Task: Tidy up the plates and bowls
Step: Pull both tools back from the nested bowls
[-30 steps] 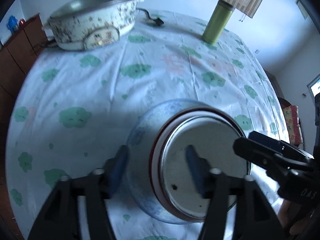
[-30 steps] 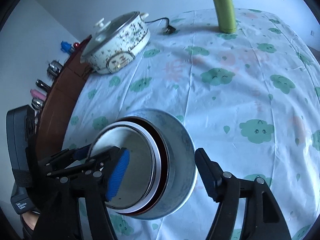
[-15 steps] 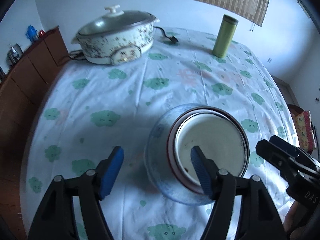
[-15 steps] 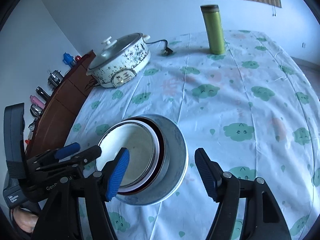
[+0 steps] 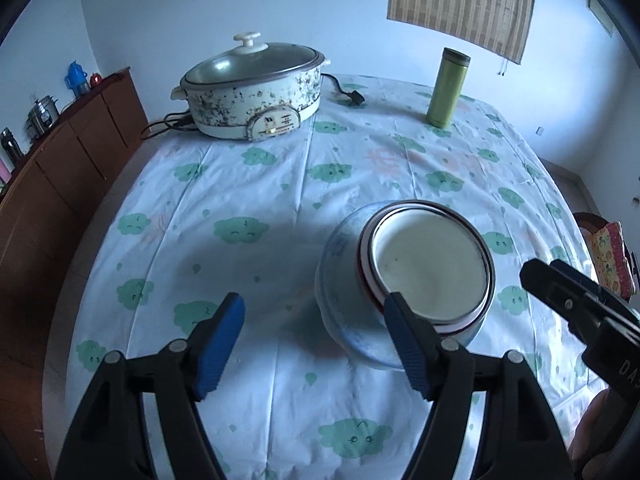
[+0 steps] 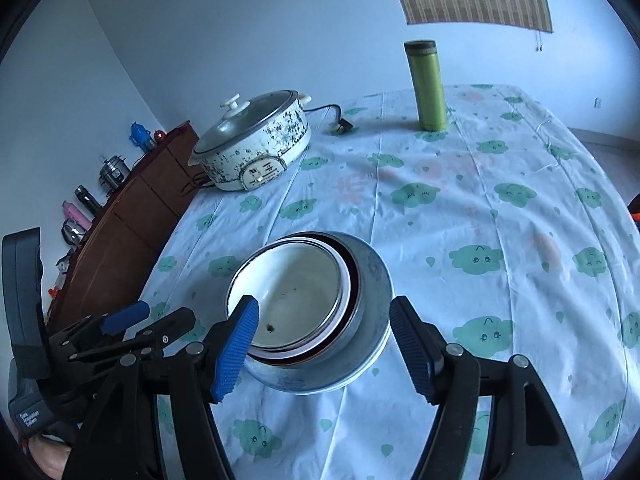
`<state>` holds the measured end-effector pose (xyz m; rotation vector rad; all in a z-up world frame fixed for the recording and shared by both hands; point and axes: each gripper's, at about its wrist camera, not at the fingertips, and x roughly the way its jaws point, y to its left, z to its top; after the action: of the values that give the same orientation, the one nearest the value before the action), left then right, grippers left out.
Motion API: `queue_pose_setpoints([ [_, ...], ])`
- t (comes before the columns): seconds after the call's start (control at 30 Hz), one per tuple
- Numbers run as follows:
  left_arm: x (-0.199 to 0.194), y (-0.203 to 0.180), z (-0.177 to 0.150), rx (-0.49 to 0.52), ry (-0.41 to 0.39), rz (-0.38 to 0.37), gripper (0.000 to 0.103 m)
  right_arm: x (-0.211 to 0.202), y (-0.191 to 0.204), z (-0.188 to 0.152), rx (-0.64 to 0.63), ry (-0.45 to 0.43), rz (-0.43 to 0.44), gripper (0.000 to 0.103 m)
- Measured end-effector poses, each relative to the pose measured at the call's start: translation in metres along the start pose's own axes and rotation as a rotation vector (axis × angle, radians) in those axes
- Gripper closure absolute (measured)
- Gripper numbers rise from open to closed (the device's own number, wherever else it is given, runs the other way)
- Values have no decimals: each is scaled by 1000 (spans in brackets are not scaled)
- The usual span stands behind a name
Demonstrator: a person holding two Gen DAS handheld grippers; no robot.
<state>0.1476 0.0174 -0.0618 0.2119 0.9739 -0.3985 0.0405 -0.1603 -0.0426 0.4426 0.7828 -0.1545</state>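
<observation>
Left wrist view: the left tool (image 5: 316,330) is seen nearest, its blue pads spread apart with nothing pressed between them; only bare cloth lies in the gap. Its right pad (image 5: 404,344) overlaps the near rim of the stack in this view, though contact cannot be confirmed.

Right wrist view: the right tool (image 6: 324,336) is likewise held open. The stack is framed between its pads from this angle, but neither pad is seen pressing on it. The left tool is also caught at the lower left edge of this view, with part of a hand (image 6: 48,462) beneath it.

Just beyond the tools, the stack of bowls (image 5: 404,284) is found resting on the table (image 5: 248,184), near its front edge. A large pale blue bowl (image 6: 372,280) forms the outside; a dark red-rimmed bowl (image 6: 354,280) is nested inside it, and a white bowl (image 6: 296,292) is nested innermost. A few dark specks are noted on the white bowl's floor.

The table is covered with a white cloth printed with green clouds.

Farther back, a speckled electric pot (image 5: 252,92) with a glass lid is set at the far left of the table, its cord trailing beside it. A green flask (image 5: 446,88) stands upright at the far right, well apart from the pot.

A brown cabinet (image 5: 68,160) is seen along the left wall, with small items on top.
</observation>
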Motion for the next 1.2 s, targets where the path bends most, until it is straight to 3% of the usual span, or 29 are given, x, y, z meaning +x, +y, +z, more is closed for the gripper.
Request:
queue_pose_setpoints([
  [0.3,-13,-3,-12,13,-39,18,30,-29,18,-20,-25,-92,-69,33],
  [0.57,-51,-28,-28,-15,-109,92,30,-65,8,-29,-45,-134,-49,33],
  [0.87,-98,-77,-55,-2,-182,121,6,-128,-23,-49,-11,-241,-48,24],
  [1.2,-120,-83,-66,-41,-210,182,5,-149,-29,-52,-34,-279,-24,24],
])
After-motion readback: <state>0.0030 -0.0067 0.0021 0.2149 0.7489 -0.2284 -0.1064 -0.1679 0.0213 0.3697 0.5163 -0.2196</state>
